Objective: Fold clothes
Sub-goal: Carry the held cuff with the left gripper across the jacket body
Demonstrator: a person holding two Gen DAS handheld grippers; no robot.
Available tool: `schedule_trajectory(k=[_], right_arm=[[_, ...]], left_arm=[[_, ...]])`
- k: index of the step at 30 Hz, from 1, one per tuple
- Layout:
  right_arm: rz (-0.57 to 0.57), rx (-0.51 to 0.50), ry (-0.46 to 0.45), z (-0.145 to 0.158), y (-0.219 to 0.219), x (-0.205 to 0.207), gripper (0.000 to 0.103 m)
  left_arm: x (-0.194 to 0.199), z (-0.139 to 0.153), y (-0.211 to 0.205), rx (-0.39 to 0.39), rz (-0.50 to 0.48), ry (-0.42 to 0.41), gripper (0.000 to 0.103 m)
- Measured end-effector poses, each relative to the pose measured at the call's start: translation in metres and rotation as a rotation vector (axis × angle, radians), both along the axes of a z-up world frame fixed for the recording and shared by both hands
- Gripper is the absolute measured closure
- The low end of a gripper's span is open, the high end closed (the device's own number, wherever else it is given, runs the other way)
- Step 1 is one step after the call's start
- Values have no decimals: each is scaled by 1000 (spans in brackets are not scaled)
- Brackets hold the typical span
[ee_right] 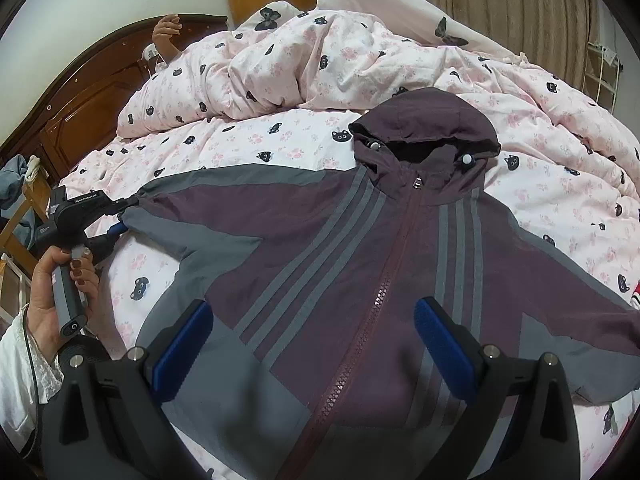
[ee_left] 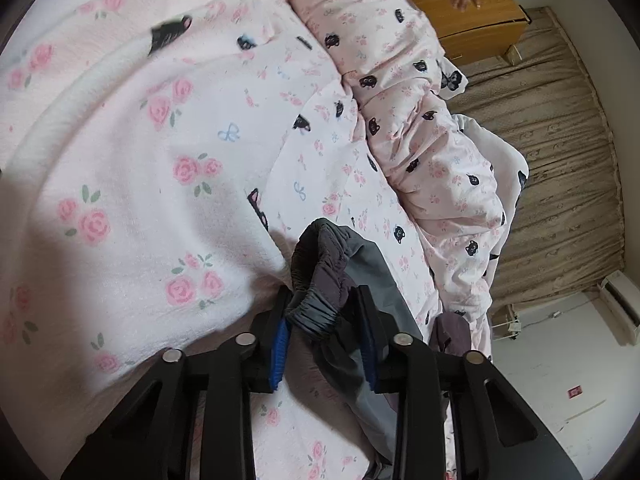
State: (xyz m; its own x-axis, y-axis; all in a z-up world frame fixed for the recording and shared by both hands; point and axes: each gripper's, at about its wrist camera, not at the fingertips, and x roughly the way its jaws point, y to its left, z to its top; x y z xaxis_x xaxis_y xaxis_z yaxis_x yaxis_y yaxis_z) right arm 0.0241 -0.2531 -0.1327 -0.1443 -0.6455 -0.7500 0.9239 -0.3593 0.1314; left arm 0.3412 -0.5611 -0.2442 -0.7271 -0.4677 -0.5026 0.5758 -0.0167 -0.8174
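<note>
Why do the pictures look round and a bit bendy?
Both views use fisheye lenses, so the corners go black. Left wrist view: the rose sheet bulges and blurs near the edge. Right wrist view: the jacket is sharp, shadowed under the right claw.

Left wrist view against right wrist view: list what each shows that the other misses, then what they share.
Only the left wrist view shows the left tool shut on the gathered sleeve cuff, plus a rose-print sheet.

Only the right wrist view shows the whole jacket spread flat with its hood and zipper, the open right tool above it, and the hand gripping the left tool's handle.

Both show the cat-print quilt and curtain.
</note>
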Motion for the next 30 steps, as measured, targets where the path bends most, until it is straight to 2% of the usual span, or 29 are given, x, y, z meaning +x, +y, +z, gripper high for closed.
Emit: schedule_trajectory(k=[7, 17, 22, 27, 30], right_arm=[[-5, 8, -21, -6, 4, -6, 1], [-23, 5, -51, -10, 8, -13, 1], [-36, 4, -62, -11, 12, -18, 1], [-49, 7, -69, -14, 17, -23, 1], [-56, 9, -74, -16, 20, -25, 1]], left_arm=[[-6, 21, 12, -85, 14, -78, 82], [-32, 57, 34, -249, 37, -307, 83], [-35, 62, 35, -276, 48, -337, 83], [-45, 71, 43, -339, 56, -434, 83], [-48, 70, 43, -342, 46, -451, 83]])
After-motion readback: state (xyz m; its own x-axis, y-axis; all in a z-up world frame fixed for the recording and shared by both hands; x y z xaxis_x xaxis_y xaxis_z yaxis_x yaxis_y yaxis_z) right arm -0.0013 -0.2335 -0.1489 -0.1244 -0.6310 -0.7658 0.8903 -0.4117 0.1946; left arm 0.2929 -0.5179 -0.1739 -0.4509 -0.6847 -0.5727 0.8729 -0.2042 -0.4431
